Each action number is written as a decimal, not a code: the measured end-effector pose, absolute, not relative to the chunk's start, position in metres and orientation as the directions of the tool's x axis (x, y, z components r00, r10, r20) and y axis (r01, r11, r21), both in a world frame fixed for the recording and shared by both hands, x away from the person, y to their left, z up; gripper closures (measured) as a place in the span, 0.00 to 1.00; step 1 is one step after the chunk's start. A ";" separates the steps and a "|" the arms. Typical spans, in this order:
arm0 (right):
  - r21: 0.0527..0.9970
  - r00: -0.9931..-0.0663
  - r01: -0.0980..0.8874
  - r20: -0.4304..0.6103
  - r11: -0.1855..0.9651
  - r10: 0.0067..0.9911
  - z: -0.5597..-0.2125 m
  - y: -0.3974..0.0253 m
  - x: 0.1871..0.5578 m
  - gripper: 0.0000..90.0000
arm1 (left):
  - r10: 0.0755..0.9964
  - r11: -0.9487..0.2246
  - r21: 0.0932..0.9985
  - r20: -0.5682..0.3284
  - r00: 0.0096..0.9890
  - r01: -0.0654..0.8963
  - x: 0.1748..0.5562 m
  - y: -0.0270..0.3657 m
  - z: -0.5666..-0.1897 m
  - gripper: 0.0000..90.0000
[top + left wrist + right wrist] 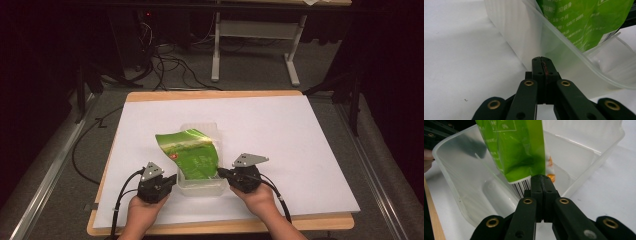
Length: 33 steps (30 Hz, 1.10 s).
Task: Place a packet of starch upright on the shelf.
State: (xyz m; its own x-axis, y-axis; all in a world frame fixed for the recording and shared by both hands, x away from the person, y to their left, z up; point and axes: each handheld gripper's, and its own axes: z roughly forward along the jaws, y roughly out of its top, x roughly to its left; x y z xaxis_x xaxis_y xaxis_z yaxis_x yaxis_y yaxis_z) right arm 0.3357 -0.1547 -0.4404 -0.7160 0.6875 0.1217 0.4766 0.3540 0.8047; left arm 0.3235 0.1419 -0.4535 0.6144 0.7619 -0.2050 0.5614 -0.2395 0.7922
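- High view: a person's two hands come in from the bottom edge, each holding a black gripper over a white board on a wooden table (220, 94)
- Between the two grippers sits a clear plastic container (202, 186), and a green bag (191, 153) lies tilted across its open top, its upper end leaning away from the person
- The left gripper (172, 179) points at the container's left wall, with its tips just beside that wall; from here I cannot tell whether the jaws are open or closed
- The right gripper (221, 173) reaches the near right edge of the bag, with its tips touching the bag; a grey three-cornered plate sits on top of it
- Left gripper view: the gripper (541, 60) has its two black jaws pressed flat together with nothing between them; the container's cloudy wall (524, 42) rises just ahead of the tips, and the green bag (584, 22) shows above and to the right, inside the rim
- Right gripper view: the gripper (542, 178) has its jaws closed together right at the bottom edge of the green bag (519, 147), beside its barcode strip; whether they pinch the bag's edge cannot be told
- The bag hangs down into the container (464, 182), whose open rim spreads out beyond and to both sides of the tips
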 end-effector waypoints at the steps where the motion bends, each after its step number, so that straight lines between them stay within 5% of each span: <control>1: 0.804 -0.719 0.474 0.119 0.359 0.685 -0.441 -0.154 0.336 1.00 | 0.763 -0.240 0.792 -0.204 0.614 0.561 0.323 0.142 -0.453 1.00; 15: 0.779 -0.718 0.486 0.098 0.396 0.689 -0.448 -0.147 0.341 1.00 | 0.765 -0.249 0.792 -0.193 0.615 0.558 0.323 0.141 -0.453 1.00; 33: 0.846 -0.697 0.438 0.106 0.305 0.709 -0.421 -0.177 0.334 0.95 | 0.767 -0.232 0.824 -0.173 0.618 0.518 0.321 0.149 -0.442 0.98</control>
State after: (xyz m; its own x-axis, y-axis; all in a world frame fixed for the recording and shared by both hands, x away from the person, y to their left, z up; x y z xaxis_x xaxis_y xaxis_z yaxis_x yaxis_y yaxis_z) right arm 0.3337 -0.1771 -0.4210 -0.6972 0.7091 0.1056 0.4382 0.3049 0.8456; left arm 0.3212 0.1487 -0.4417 0.6184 0.7666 -0.1728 0.5177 -0.2319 0.8236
